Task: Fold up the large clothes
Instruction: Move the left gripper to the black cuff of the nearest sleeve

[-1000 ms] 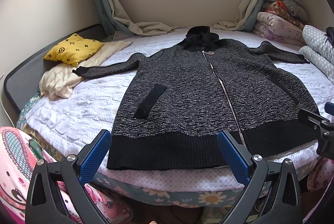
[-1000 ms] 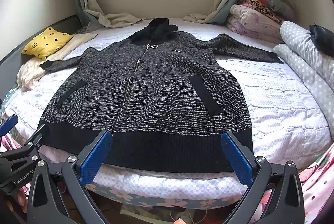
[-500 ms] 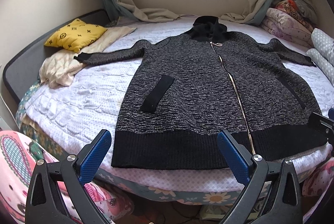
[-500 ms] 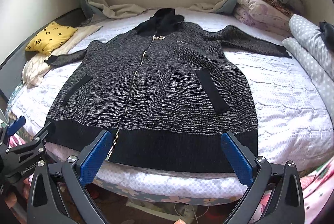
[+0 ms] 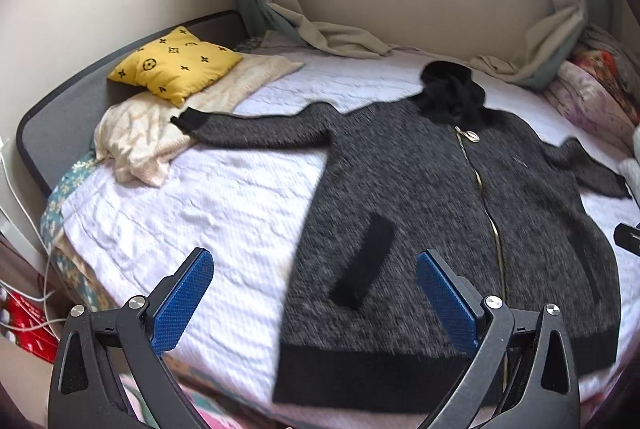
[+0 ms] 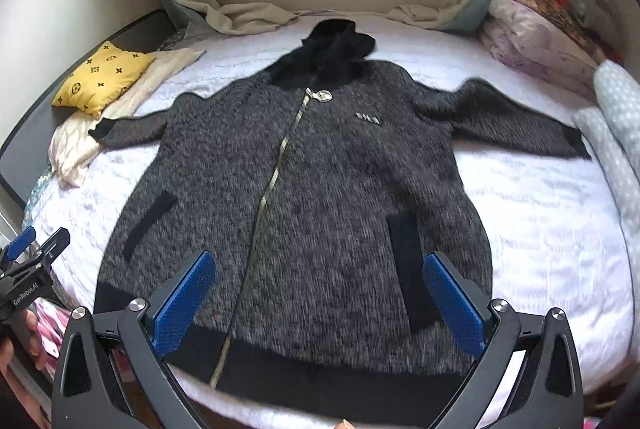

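Observation:
A long grey-black knitted hooded jacket [image 5: 420, 197] [image 6: 320, 189] lies flat and zipped on the white bed cover [image 5: 200, 205], hood toward the window, both sleeves spread out. My left gripper [image 5: 316, 293] hovers open above the jacket's lower left part, over the left pocket [image 5: 366, 263]. My right gripper [image 6: 320, 289] is open above the lower front, between the zip [image 6: 272, 181] and the right pocket [image 6: 408, 261]. The left gripper [image 6: 24, 261] also shows at the left edge of the right wrist view, held by a hand. Nothing is between either pair of fingers.
A yellow pillow [image 5: 176, 65] lies on a cream blanket [image 5: 160, 125] at the bed's left. Folded quilts [image 6: 536, 41] and a dotted bolster [image 6: 616, 125] line the right side. Curtains [image 5: 340, 37] pool under the window. A dark headboard [image 5: 52, 117] bounds the left edge.
Both grippers have moved forward and upward over the bed, so they now look down on the jacket's lower half. The left view has swung leftward. The jacket has not moved.

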`<state>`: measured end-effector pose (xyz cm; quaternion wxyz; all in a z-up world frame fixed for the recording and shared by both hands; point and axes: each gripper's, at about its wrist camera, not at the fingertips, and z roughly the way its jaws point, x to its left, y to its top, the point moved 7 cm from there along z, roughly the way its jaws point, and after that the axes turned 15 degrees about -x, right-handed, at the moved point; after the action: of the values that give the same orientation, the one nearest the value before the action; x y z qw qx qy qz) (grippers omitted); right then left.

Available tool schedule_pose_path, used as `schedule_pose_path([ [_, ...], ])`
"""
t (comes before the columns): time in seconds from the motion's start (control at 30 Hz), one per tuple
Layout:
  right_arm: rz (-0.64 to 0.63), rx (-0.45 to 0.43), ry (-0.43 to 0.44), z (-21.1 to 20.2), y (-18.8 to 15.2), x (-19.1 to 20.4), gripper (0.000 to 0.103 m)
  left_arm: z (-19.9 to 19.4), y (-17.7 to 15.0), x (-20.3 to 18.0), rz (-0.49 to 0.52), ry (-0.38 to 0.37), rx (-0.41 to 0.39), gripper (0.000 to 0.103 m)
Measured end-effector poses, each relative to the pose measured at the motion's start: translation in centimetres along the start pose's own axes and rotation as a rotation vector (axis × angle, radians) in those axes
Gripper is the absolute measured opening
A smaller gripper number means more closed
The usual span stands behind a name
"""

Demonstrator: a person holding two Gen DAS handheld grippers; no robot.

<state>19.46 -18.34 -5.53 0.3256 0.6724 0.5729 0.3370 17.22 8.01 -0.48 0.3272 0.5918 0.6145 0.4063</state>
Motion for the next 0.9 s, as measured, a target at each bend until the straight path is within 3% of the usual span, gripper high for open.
schedule_pose_path([
  [0.33, -0.091, -0.093, 0.017, 5.2, 6.8, 0.4, 0.103, 5.3, 3.8, 2.6, -0.062, 0.03, 0.052, 0.103],
  [0.43, -0.104, -0.095, -0.001, 6.9, 6.4, -0.6, 0.103, 7.3, 4.3, 3.6, -0.082, 0.034, 0.086, 0.103],
  [0.57, -0.143, -0.026, -0.022, 9.2, 4.2, -1.7, 0.103, 11.1, 4.8, 5.7, -0.137, 0.028, 0.147, 0.103],
  [0.77, -0.131, -0.013, 0.006, 10.1, 4.1, -2.0, 0.103, 18.3, 5.0, 10.7, -0.372, -0.031, 0.249, 0.102],
  [0.9, -0.112, 0.001, 0.008, 10.8, 4.0, -2.4, 0.103, 22.4, 4.8, 13.8, -0.533, -0.068, 0.287, 0.095],
])
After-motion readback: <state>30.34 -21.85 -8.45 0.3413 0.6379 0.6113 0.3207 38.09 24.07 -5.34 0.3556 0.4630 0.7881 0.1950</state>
